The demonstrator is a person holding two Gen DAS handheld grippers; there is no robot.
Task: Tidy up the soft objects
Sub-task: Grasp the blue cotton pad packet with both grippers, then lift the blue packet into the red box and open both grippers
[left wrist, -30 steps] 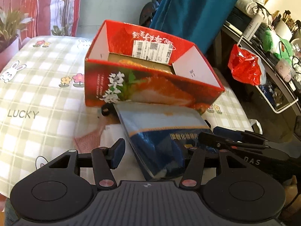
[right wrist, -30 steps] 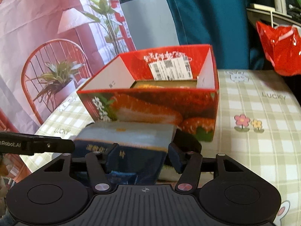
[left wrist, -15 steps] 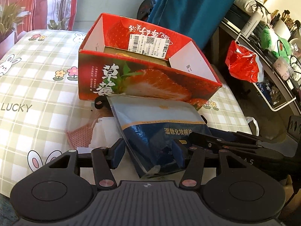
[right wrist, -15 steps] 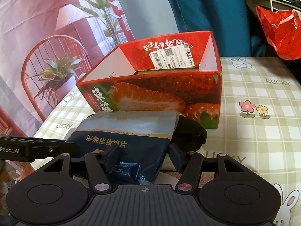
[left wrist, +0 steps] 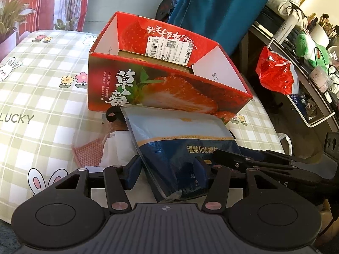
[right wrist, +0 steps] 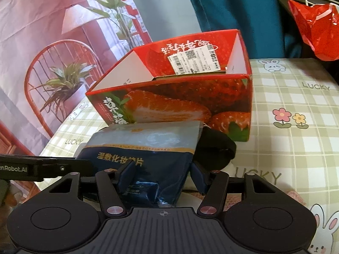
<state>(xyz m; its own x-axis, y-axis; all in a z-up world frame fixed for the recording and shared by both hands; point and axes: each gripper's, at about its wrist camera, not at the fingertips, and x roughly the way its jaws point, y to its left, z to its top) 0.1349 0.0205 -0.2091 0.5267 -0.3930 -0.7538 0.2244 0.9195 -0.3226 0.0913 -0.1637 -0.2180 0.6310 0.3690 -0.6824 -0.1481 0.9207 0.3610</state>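
Both grippers' jaws hold the blue pouch (left wrist: 182, 146) before the strawberry box (left wrist: 167, 84).

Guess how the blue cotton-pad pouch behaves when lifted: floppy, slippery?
Probably floppy: the blue pouch creases near its lower edge. Glossy film suggests slippery. It looks light for its size, likely sagging beyond the fingers.

My pictures are bright with daylight. The edges bend round and go dark at the corners. My shiny pouch (left wrist: 180, 146) shows glare toward 12 o'clock.
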